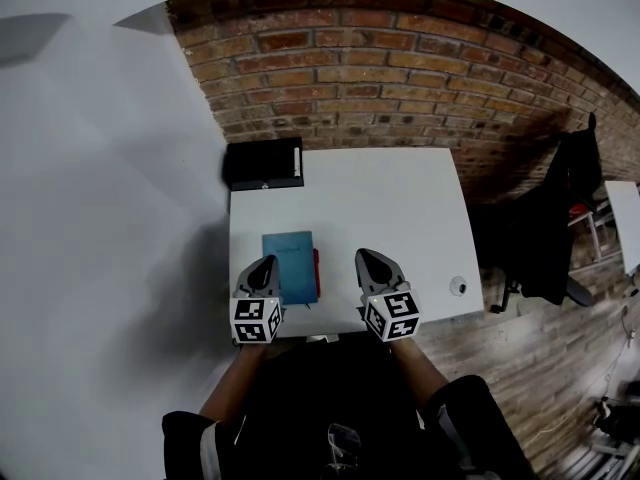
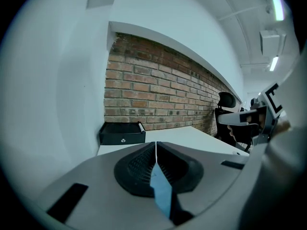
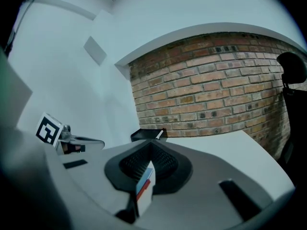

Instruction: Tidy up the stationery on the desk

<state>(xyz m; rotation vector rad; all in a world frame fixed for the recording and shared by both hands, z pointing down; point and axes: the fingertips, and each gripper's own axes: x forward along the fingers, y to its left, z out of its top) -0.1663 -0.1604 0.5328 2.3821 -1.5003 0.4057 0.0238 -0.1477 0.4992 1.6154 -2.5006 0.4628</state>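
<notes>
**Counter** [image 1: 400, 198]: white, set against a brick wall. The stationery lies on it in two places, well apart.

**Black box** [image 1: 262, 163]: sits at the far left corner.

**Blue notebook** [image 1: 290, 258]: lies flat near the front edge, on top of a **red book** [image 1: 317, 273] whose edge shows along its right side.

**Left hand-held gripper** [image 1: 266, 264] and **right hand-held gripper** [image 1: 368, 258]: both are clenched with nothing between the pads. They hang over the front edge, one on each side of the notebook.

**Hazards.**
- With the jaws shut, neither tool can take the flat notebook. Pushing down on it would probably skid the stack across the smooth top.
- Lifting the blue cover alone could leave the red book behind or drag it off the front edge.
- A **small round object** [image 1: 458, 286] sits close to the right-hand rim. A wide sweep of the right tool could knock it off.

**Container.** The black box is the only one here. A **white pen** [image 1: 298, 163] lies along its right side, though whether on top or inside cannot be told. No other contents are visible.
</notes>
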